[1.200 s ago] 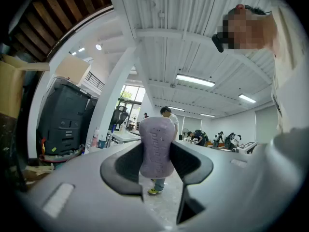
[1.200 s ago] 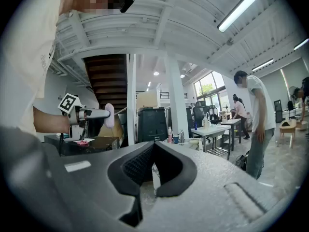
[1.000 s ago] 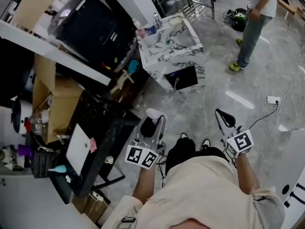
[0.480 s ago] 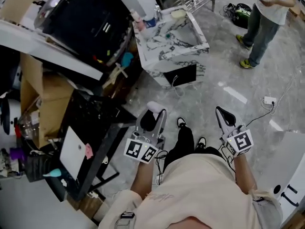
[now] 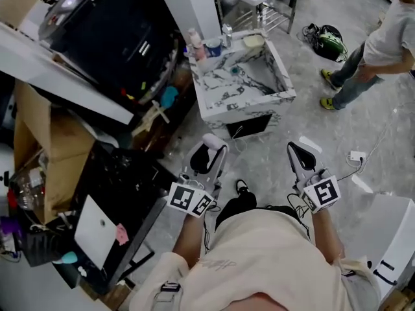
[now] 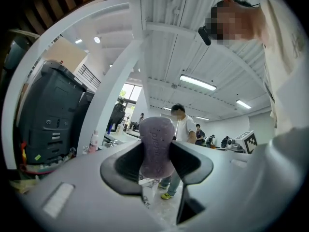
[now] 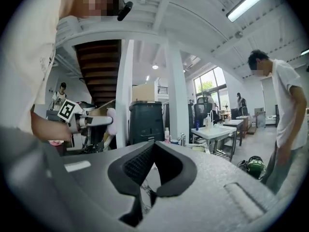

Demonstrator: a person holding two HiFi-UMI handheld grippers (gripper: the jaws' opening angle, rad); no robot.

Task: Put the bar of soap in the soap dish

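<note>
A pale lilac bar of soap [image 6: 157, 146] stands upright between the pads of my left gripper [image 6: 157, 164], which is shut on it. In the head view the soap [image 5: 212, 141] shows at the tip of the left gripper [image 5: 207, 155], held over the floor short of the marble sink unit [image 5: 279, 97]. A cream soap dish [image 5: 253, 41] sits on the sink's far corner. My right gripper [image 5: 298, 155] is level beside the left; its jaws [image 7: 153, 153] meet at the tips with nothing in them.
Bottles [image 5: 194, 41] and a tap [image 5: 227, 34] stand at the sink's back edge. A black machine [image 5: 104, 31], cardboard boxes [image 5: 55, 141] and a black table [image 5: 130, 186] crowd the left. A person [image 5: 382, 50] stands far right near a green bag [image 5: 331, 37]. A power strip [image 5: 355, 155] lies on the floor.
Both grippers have travelled forward across the floor with the soap still held. The marble sink is nearer and more central; the person at the right has shifted toward the edge.
</note>
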